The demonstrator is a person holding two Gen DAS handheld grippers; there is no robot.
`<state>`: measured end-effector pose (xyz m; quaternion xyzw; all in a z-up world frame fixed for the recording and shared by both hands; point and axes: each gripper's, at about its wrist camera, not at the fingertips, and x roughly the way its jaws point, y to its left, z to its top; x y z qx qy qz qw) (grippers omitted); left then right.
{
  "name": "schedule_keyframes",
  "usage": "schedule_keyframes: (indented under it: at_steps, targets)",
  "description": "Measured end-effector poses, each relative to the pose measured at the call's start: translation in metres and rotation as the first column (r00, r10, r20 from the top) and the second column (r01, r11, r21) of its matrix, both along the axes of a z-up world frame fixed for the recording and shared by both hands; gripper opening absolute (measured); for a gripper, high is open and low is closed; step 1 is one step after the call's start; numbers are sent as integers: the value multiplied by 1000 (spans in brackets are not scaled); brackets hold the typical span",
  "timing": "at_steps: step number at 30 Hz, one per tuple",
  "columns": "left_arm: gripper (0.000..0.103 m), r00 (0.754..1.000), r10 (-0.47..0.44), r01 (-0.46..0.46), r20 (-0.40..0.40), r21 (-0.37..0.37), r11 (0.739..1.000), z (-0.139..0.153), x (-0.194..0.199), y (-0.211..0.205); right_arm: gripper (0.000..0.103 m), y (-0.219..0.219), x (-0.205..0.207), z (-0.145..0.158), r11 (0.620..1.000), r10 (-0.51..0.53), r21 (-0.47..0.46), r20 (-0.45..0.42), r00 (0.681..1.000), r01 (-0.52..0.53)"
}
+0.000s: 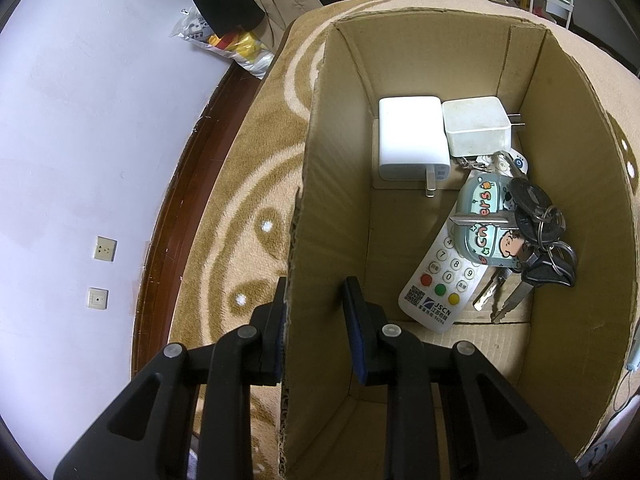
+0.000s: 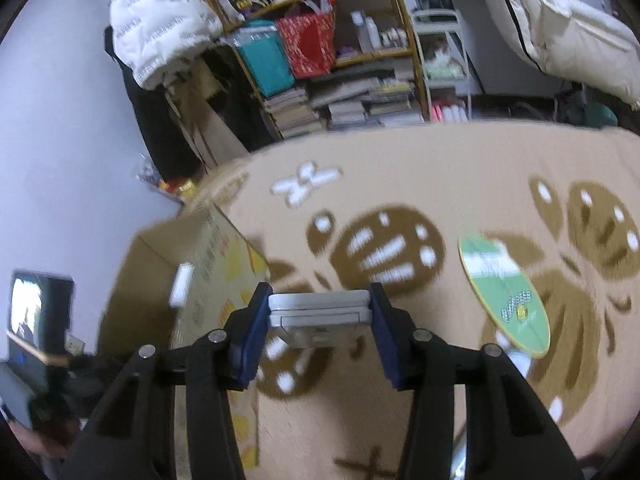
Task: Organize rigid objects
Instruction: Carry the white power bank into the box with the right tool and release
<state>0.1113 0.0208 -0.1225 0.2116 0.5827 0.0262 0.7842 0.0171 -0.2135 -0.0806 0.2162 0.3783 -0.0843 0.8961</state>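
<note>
Left gripper (image 1: 316,320) straddles the near-left wall of the cardboard box (image 1: 332,160), one finger outside touching it, the other inside and apart from it, jaws narrowly parted; right gripper (image 2: 318,312), above the patterned blanket (image 2: 460,168), clamps a flat grey device (image 2: 318,314) between its blue pads, with the box at its 9 o'clock and a green oval card (image 2: 504,296) at 3 o'clock. Box contents: two white chargers (image 1: 412,140) side by side at 12 o'clock, a white remote (image 1: 436,280) marked "JSCN" lying diagonally, and a key bunch (image 1: 536,240) with a cartoon fob (image 1: 488,224) on it at 3 o'clock.
</note>
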Motion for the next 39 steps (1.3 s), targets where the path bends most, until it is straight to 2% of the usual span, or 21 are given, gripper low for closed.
schedule_keyframes:
  at_steps: [9, 17, 24, 30, 39]
  targets:
    - [25, 1000, 0, 0, 0, -1, 1000, 1, -1, 0, 51, 16, 29, 59, 996, 80, -52, 121, 989, -74]
    - [25, 1000, 1, -1, -1, -2, 1000, 1, -1, 0, 51, 49, 38, 83, 986, 167, -49, 177, 970, -161]
    - [25, 1000, 4, -4, -1, -7, 1000, 1, -1, 3, 51, 79, 42, 61, 973, 232, -38, 124, 965, -229]
    - [25, 1000, 5, -5, -3, -9, 1000, -1, 1, 5, 51, 86, 45, 39, 968, 248, 0, 86, 965, -249]
    - [25, 1000, 5, -5, -4, -10, 1000, -2, 1, 5, 51, 80, 50, 22, 970, 234, 46, 79, 969, -238]
